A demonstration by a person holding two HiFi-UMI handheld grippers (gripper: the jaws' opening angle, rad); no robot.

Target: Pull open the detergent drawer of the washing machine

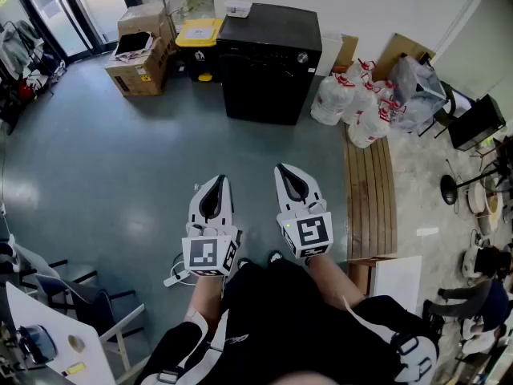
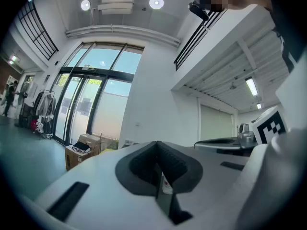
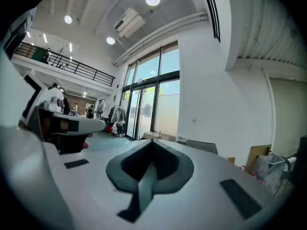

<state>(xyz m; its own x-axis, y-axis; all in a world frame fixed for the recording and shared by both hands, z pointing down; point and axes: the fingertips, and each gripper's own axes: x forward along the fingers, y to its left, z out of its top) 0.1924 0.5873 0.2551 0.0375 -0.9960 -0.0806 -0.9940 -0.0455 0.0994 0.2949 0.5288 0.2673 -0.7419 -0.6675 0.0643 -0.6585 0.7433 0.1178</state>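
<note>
While boxes (image 1: 140,58) flank it left, washing machine (image 1: 268,66) — bags (image 1: 361,107) right.

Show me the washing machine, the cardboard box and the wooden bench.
Washing machine (image 1: 268,87): head view, on its black front panel.
Cardboard box (image 1: 138,74): head view, on its side wall.
Bench (image 1: 370,199): head view, on its slatted top.

Glass doors (image 2: 91,104), mezzanine railing (image 3: 72,63) and cardboard boxes (image 1: 140,50) mark a lofty workspace.
</note>
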